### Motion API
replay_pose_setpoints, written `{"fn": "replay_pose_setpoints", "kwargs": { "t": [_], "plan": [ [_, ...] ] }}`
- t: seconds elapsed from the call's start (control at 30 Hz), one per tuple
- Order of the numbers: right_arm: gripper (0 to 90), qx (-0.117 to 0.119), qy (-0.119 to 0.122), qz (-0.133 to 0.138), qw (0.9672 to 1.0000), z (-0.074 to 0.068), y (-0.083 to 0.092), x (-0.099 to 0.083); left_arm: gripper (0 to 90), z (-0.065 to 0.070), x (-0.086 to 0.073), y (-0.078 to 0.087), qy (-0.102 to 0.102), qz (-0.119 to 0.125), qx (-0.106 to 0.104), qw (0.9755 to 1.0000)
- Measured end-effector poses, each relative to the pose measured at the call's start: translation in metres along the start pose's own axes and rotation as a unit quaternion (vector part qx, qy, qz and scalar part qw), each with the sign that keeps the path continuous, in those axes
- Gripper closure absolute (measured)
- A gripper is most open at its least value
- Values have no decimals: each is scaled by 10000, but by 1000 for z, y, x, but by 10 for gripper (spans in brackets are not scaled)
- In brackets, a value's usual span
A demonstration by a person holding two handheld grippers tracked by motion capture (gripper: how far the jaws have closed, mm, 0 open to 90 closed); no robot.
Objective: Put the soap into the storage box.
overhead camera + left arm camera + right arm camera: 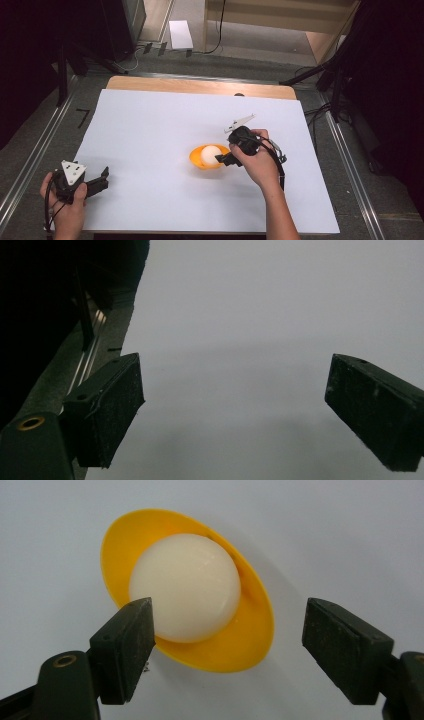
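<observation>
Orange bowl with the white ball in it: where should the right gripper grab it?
Pinch the orange bowl by its rim, probably on the side facing the right gripper: one jaw outside the wall, one in the gap beside the white ball. The rim is thin and flared, and the gap looks widest there. The ball itself looks round and smooth.

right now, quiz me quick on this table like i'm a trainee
1. What lies in the bowl?
2. True or false: the right gripper is shut on the ball.
3. The left gripper is: a) open, nothing between its jaws; b) shut on the bowl; c) shut on the ball.
Key: 1 the ball; 2 false, its jaws stand apart; 3 a.
</observation>
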State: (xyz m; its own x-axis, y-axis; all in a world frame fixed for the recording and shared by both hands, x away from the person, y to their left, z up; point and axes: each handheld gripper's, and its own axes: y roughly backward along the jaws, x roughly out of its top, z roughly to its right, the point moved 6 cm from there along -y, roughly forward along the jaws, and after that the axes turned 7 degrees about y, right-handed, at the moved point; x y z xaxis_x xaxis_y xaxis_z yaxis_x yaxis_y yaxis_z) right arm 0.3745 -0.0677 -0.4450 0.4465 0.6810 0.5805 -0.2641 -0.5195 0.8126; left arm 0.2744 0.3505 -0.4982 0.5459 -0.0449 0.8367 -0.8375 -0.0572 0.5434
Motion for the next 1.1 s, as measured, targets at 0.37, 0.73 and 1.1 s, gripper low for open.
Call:
{"fn": "replay_pose_setpoints", "kwargs": {
  "t": [0.37,0.73,1.1],
  "plan": [
    [219,-88,-155,67,9998,10,11,-13,94,0,0,0,1,2,0,10000],
    [221,-157,-306,87,9994,18,16,-30,94,0,0,0,-5,-1,7,10000],
    [221,-212,-468,38,9987,25,20,-48,94,0,0,0,-4,1,11,10000]
  ]
}}
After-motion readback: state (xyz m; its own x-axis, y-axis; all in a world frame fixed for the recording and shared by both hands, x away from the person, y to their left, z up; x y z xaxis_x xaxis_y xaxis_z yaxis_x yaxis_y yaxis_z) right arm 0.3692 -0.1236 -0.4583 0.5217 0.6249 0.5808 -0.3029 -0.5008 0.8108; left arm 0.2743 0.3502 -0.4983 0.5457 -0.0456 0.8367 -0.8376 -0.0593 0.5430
